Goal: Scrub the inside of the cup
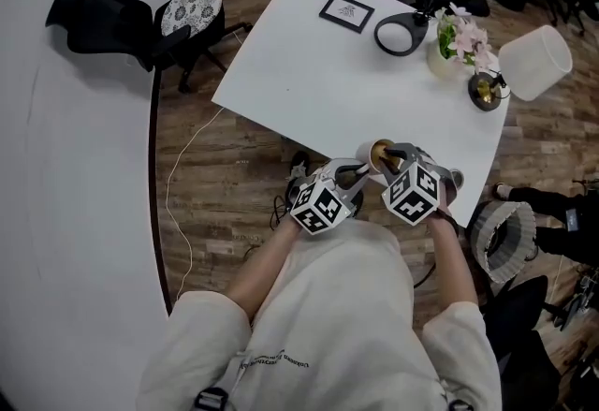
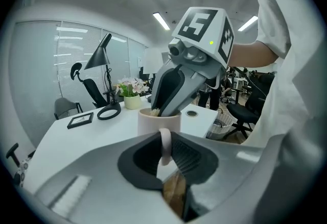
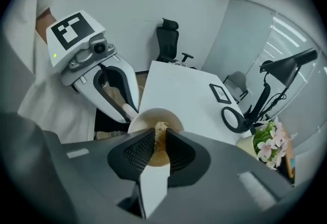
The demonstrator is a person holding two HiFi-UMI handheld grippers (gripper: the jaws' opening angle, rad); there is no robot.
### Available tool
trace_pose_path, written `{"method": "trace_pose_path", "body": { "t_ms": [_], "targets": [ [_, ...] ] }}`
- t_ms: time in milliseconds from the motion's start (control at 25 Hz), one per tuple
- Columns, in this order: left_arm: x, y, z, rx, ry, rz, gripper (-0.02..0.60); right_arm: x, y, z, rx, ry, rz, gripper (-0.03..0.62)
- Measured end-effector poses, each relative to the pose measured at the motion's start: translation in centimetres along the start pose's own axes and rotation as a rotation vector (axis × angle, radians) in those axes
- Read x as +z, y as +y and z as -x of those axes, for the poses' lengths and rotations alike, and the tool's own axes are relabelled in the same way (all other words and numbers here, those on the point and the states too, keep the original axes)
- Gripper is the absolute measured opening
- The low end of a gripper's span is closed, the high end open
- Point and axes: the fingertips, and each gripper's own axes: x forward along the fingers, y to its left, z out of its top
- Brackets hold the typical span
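Left gripper (image 2: 164,147), right gripper (image 3: 160,142); fingers (image 2: 191,154) clamped, tilted downward

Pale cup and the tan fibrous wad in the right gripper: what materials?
The pale cup looks like ceramic with a smooth satin glaze: thick rim, moulded loop handle; plastic is possible. The tan fibrous wad looks like loofah or coarse plant fibre: matte, stringy, tangled strands.

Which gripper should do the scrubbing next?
Right. The right gripper pinches the scrubber, whose tip sits in the cup mouth. The left gripper is clamped on the handle, steadying the cup, so it likely can't let go.
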Motion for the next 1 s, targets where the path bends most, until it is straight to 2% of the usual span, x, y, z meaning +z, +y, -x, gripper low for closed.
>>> {"method": "trace_pose_path", "body": {
  "t_ms": [120,200,240,400,560,720,840,1000],
  "targets": [
    [-0.5,-0.3,-1.0,-0.017,0.013,0.003,0.048,-1.1,0.9,-0.2,0.103,0.064,-0.027,0.091],
    [-1.0,-0.4,-1.4,-0.024,0.019,0.009,0.048,-1.1,0.8,0.3,0.156,0.036,-0.109,0.091],
    [-1.2,-0.3,-1.6,-0.023,0.022,0.011,0.048,-1.0,0.4,0.7,0.157,0.007,-0.149,0.091],
    [-2.7,1.2,-1.8,0.005,0.024,0.044,0.048,-1.0,-1.8,3.4,0.069,-0.096,-0.259,0.091],
    [-3.5,3.9,-3.0,0.05,-0.022,0.128,0.046,-1.4,-2.9,5.6,-0.015,-0.146,-0.314,0.089],
    [-3.9,7.8,-3.5,0.161,-0.058,0.218,0.046,-1.6,-2.8,6.9,-0.09,-0.186,-0.339,0.091],
    [-3.9,10.6,-3.4,0.238,-0.078,0.281,0.048,-1.9,-2.2,6.8,-0.12,-0.237,-0.388,0.091],
    [-4.8,11.3,-3.5,0.26,-0.049,0.324,0.058,-2.4,-0.7,6.2,-0.13,-0.286,-0.461,0.091]
  ]
}}
